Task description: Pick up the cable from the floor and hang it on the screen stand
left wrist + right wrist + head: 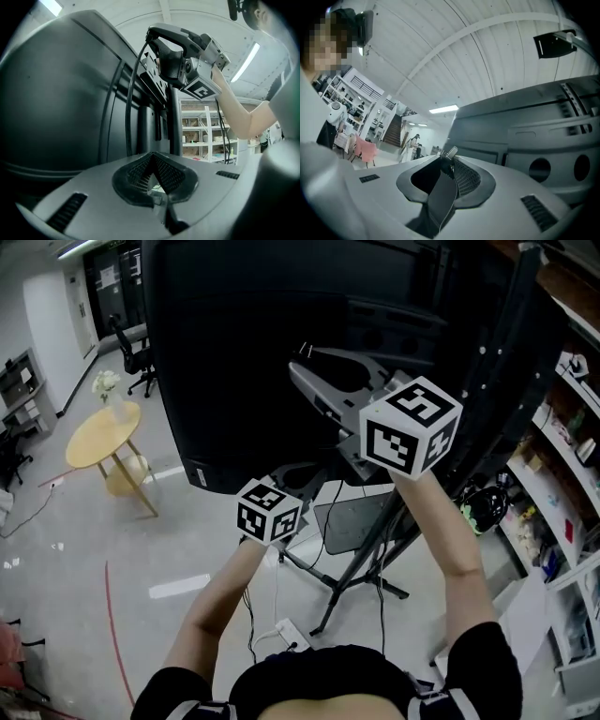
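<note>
Both hand-held grippers are held up close behind the large black screen (239,352), which is carried on a black stand (359,563) with legs spread on the floor (169,549).

The right hand-held gripper (449,157) is clenched on the cable (130,103). In its own view a flat dark strip is seen pinched between the pads, with a small silver end showing just past the tips. In the left gripper view the cable is seen leaving those tips, arching over and dropping as a thin black line along the back of the screen, until it is lost behind the left hand-held gripper (152,157). The cable is thus held up off the floor beside the screen's back, and it is not seen resting on the stand.

The left hand-held gripper's jaws are closed, with the pad tips meeting in a point. A small pale piece is seen lower between the pads, but what it is cannot be told.

On the floor below, a white power strip (292,634) is seen. Further off, a round yellow desk (89,442) with flowers (105,382) on it is visible at the left, and shelves (553,512) are seen at the right.
</note>
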